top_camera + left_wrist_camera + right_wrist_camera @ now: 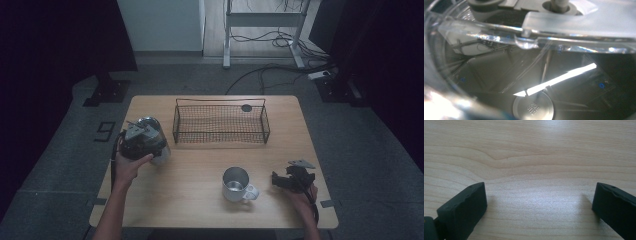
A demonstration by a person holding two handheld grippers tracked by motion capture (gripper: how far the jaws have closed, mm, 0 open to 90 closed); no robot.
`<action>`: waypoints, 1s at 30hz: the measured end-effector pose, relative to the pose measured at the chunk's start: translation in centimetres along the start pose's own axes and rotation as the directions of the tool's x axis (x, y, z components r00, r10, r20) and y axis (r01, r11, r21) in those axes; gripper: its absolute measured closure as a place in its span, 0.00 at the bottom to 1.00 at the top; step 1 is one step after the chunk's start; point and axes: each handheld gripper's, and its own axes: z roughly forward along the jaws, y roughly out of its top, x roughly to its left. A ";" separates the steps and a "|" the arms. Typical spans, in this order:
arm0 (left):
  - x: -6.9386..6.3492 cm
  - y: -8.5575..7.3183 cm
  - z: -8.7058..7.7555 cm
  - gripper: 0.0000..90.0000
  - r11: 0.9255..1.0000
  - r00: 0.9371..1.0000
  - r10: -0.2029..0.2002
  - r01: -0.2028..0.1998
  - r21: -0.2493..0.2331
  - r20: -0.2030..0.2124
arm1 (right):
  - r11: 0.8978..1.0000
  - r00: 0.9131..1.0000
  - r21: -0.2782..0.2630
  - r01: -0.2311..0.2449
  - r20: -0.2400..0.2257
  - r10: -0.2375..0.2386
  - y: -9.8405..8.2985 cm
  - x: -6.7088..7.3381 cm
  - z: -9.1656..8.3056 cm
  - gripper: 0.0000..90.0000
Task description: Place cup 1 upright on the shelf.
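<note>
Black jaws of the right gripper (540, 202) — spread wide over bare wooden table (531, 150), nothing between them. In the high view this gripper (280, 181) rests at the table's right edge, just beside a steel mug (236, 184) whose handle points toward it.

Left gripper (145, 142) — at the table's left side, pressed against a clear glass jar with a metal lid (152, 137). Its own view looks straight through curved glass (499, 62); its jaws are hidden there, so whether they clamp the jar cannot be told.

Wire basket (221, 122) — at the table's far middle, well apart from both jar and mug.

Handling note, as judged: glass is slippery and heavy — keep the jar upright, seat the jaws squarely on its wall, and lift slowly toward the basket, clearing its rim.
</note>
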 end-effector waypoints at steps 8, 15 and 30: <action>-0.6 1.1 -0.2 0.05 1.000 1.000 0.015 -0.015 -0.008 0.000 | 1.000 1.000 0.000 0.000 0.000 0.000 0.0 0.0 0.0 0.00; -1.0 2.0 -0.2 0.05 1.000 1.000 0.010 -0.010 -0.022 0.010 | 1.000 1.000 0.000 0.002 0.000 -0.002 0.0 0.0 0.0 0.00; -1.6 3.8 -0.4 0.05 0.999 0.999 0.026 -0.025 -0.041 0.018 | 1.000 1.000 0.000 0.001 0.000 -0.001 0.0 0.0 0.0 0.00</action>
